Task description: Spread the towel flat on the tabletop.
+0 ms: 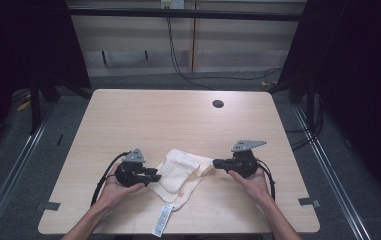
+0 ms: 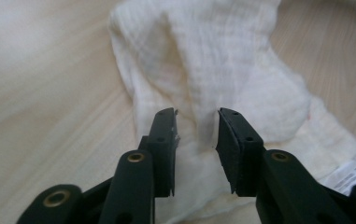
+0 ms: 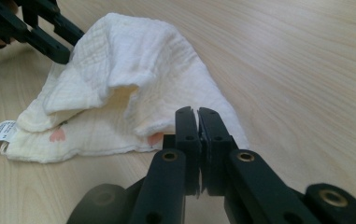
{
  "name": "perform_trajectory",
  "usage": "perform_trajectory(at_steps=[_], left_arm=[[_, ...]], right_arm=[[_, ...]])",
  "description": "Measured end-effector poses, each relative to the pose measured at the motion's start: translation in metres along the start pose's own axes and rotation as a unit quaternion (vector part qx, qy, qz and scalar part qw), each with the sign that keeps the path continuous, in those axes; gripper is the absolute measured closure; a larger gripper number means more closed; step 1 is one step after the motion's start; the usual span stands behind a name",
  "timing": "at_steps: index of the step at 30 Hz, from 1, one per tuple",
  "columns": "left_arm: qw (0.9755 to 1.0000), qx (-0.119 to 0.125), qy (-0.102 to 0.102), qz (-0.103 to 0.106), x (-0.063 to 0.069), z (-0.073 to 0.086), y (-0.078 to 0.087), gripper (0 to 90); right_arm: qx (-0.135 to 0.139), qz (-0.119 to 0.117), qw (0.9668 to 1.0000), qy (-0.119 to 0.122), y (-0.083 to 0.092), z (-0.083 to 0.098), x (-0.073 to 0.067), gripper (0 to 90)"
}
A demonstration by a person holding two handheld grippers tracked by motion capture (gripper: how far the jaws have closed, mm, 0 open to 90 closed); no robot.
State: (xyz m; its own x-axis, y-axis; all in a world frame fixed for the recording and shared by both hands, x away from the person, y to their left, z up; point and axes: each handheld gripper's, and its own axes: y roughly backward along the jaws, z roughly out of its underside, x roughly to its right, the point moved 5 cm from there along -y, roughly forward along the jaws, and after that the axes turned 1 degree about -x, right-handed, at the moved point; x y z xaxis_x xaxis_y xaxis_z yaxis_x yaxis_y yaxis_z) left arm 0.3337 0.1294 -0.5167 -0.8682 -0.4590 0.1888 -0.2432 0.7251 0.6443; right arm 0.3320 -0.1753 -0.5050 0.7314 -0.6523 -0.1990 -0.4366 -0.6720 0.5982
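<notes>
The crumpled white muslin cloth lies near-centre on the table — light, limp, best pinched at an edge — with the left gripper spread over it and the right gripper pressed together, seemingly empty.

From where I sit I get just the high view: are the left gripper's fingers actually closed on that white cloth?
Observer: No. The left gripper is open, with its fingers on either side of a crease in the cloth.
Operator: And the right one?
Observer: The right gripper is shut at the cloth's edge. I cannot tell whether it pinches any fabric.
Operator: Is the cloth plain?
Observer: No, its lower layer carries small pink marks.
</notes>
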Motion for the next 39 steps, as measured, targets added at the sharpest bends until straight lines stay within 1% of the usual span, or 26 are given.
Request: perform_trajectory(at_steps=[1, 2, 4, 5, 6, 7, 8, 9, 11, 14, 15, 16, 18, 19, 20, 24, 26, 27, 31, 32, 33, 34, 35, 36, 37, 39], left_arm=[[0.9996, 0.026, -0.002, 0.008, 0.006, -0.006, 0.009, 65.9], [0.9996, 0.026, -0.002, 0.008, 0.006, -0.006, 0.009, 66.3], [0.9989, 0.037, -0.014, 0.026, 0.018, -0.01, 0.013, 68.4], [0.9979, 0.029, -0.031, 0.048, 0.029, -0.012, 0.01, 73.6], [0.9979, 0.029, -0.031, 0.048, 0.029, -0.012, 0.01, 76.1], [0.9971, 0.013, -0.045, 0.059, 0.037, -0.01, 0.005, 76.1], [0.9969, -0.004, -0.054, 0.056, 0.044, -0.008, -0.001, 77.7], [0.9962, -0.009, -0.054, 0.067, 0.048, -0.007, -0.005, 79.6], [0.9945, -0.026, -0.073, 0.071, 0.057, -0.005, -0.015, 80.0], [0.9937, -0.036, -0.078, 0.072, 0.059, -0.005, -0.021, 80.0], [0.9941, -0.036, -0.079, 0.065, 0.058, -0.005, -0.024, 79.5], [0.9939, -0.034, -0.079, 0.068, 0.057, -0.006, -0.026, 79.5], [0.9942, -0.036, -0.079, 0.063, 0.054, -0.007, -0.03, 79.5], [0.9937, -0.045, -0.079, 0.066, 0.051, -0.007, -0.034, 79.5], [0.9937, -0.045, -0.079, 0.066, 0.051, -0.007, -0.034, 79.0], [0.9938, -0.053, -0.076, 0.061, 0.049, -0.005, -0.042, 74.6], [0.9936, -0.053, -0.081, 0.059, 0.049, -0.006, -0.043, 70.8], [0.9941, -0.05, -0.078, 0.056, 0.05, -0.007, -0.045, 68.9], [0.9935, -0.055, -0.084, 0.055, 0.048, -0.009, -0.048, 68.9], [0.9935, -0.054, -0.084, 0.053, 0.047, -0.01, -0.05, 69.4], [0.9938, -0.059, -0.081, 0.047, 0.046, -0.011, -0.05, 75.3], [0.9938, -0.059, -0.081, 0.047, 0.046, -0.011, -0.05, 76.6], [0.995, -0.053, -0.073, 0.042, 0.045, -0.011, -0.05, 79.9], [0.995, -0.053, -0.073, 0.042, 0.045, -0.011, -0.05, 81.9], [0.9956, -0.053, -0.066, 0.04, 0.044, -0.012, -0.05, 83.1], [0.9955, -0.054, -0.065, 0.042, 0.044, -0.012, -0.049, 83.7]], right_arm=[[0.001, -0.001, 1.0, -0.001, -0.001, -0.001, -0.002, 87.5], [0.001, -0.001, 1.0, -0.001, -0.001, -0.001, -0.002, 87.5], [0.0, -0.002, 1.0, 0.003, -0.002, -0.001, -0.003, 87.4], [-0.001, -0.002, 1.0, 0.002, -0.002, -0.001, -0.003, 87.3], [-0.001, -0.002, 1.0, 0.002, -0.002, -0.001, -0.003, 87.3], [-0.001, -0.002, 1.0, 0.001, -0.002, -0.001, -0.003, 87.3], [-0.001, -0.002, 1.0, 0.001, -0.002, 0.0, -0.003, 87.2], [0.0, -0.001, 1.0, 0.001, -0.002, 0.0, -0.003, 87.1], [-0.001, 0.003, 1.0, 0.001, -0.001, 0.0, -0.003, 86.9], [-0.001, 0.003, 1.0, -0.001, -0.001, 0.0, -0.002, 86.8], [-0.004, 0.003, 1.0, 0.001, -0.003, 0.001, -0.002, 86.6], [-0.004, 0.003, 1.0, 0.001, -0.003, 0.001, -0.002, 86.6], [-0.005, 0.002, 1.0, 0.003, -0.004, 0.001, -0.003, 86.4], [-0.007, 0.002, 1.0, 0.004, -0.004, 0.001, -0.004, 86.3], [-0.007, 0.002, 1.0, 0.004, -0.004, 0.001, -0.004, 86.3], [-0.009, -0.001, 0.9999, 0.004, -0.006, 0.002, -0.004, 86.5], [-0.01, -0.001, 0.9999, 0.004, -0.006, 0.002, -0.004, 86.5], [-0.01, 0.0, 0.9999, 0.004, -0.007, 0.002, -0.004, 86.5], [-0.011, -0.003, 0.9999, 0.005, -0.007, 0.002, -0.004, 86.2], [-0.011, -0.003, 0.9999, 0.006, -0.008, 0.002, -0.005, 86.1], [-0.015, -0.004, 0.9998, 0.007, -0.008, 0.002, -0.006, 86.0], [-0.015, -0.004, 0.9998, 0.007, -0.008, 0.002, -0.006, 86.0], [-0.016, -0.004, 0.9998, 0.008, -0.009, 0.003, -0.007, 86.0], [-0.016, -0.004, 0.9998, 0.008, -0.009, 0.003, -0.007, 86.0], [-0.017, -0.005, 0.9998, 0.008, -0.01, 0.003, -0.006, 86.0], [-0.017, -0.005, 0.9998, 0.007, -0.011, 0.003, -0.006, 86.0]])
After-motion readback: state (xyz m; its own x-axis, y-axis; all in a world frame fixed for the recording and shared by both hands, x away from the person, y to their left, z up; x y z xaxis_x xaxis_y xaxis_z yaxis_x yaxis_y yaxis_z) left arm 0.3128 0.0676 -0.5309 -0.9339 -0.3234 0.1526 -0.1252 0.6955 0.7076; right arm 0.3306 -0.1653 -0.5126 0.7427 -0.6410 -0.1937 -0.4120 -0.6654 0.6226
